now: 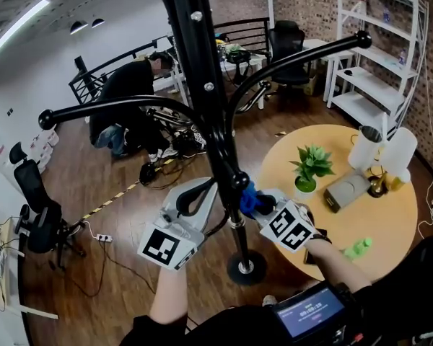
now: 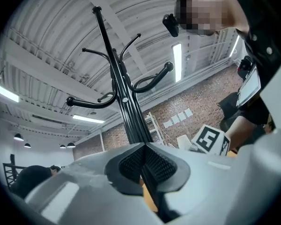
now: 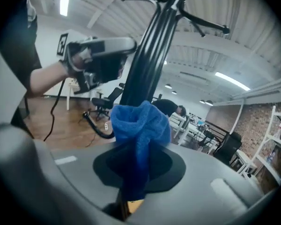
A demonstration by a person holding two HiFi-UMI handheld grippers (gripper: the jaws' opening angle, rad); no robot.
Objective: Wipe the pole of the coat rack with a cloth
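Wood-floored office, pole standing upright — left hand-held gripper clamps it, right hand-held gripper pinches cloth

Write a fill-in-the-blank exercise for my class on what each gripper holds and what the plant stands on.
1. The right gripper is shut on a ____ cloth.
2. The left gripper is shut on the ____ of the coat rack.
3. The potted plant stands on a table whose top is ____ in shape.
Missing words: blue; pole; round.
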